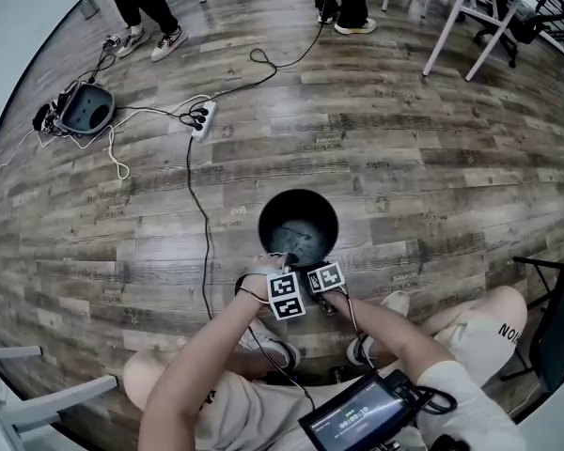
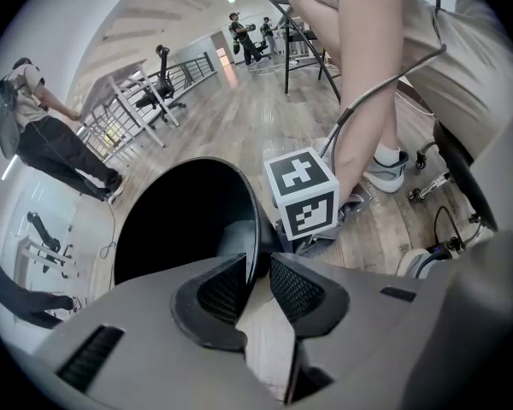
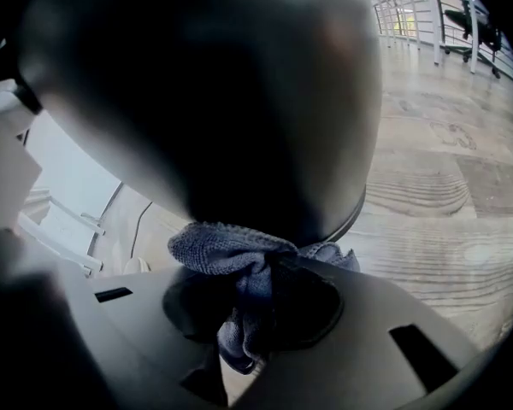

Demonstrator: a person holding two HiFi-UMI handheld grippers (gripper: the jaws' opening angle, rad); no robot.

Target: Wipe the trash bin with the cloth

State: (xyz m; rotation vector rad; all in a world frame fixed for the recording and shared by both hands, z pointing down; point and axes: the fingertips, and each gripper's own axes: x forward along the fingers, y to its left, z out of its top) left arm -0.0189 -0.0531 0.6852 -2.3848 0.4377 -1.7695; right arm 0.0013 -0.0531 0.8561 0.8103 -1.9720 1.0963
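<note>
Both clamped: L hand-held gripper (image 2: 256, 270) on round bin (image 2: 179, 220) rim, R hand-held gripper (image 3: 268, 284) on nubby cloth (image 3: 227, 250) (blue-grey).

1. Blurred to a dark mass in the right gripper view: the bin (image 3: 239, 101), too close to the lens, cut off by the top and left edges.
2. Same view: middle of the cloth (image 3: 231, 250) buried between the closed jaws of the right gripper (image 3: 261, 280); upper edge lost against the bin wall.
3. Left gripper view: near wall of the bin hidden behind the left gripper (image 2: 256, 267), only the rim showing between its jaws; inside mostly lost in shadow.
4. Head view: both sets of jaws and the cloth hidden under the marker cubes (image 1: 286, 296).
5. Top edge of the head view: two standing people (image 1: 146, 7), cut off above the legs.
6. Bottom edge: a screen (image 1: 357, 410), print too small to read.
</note>
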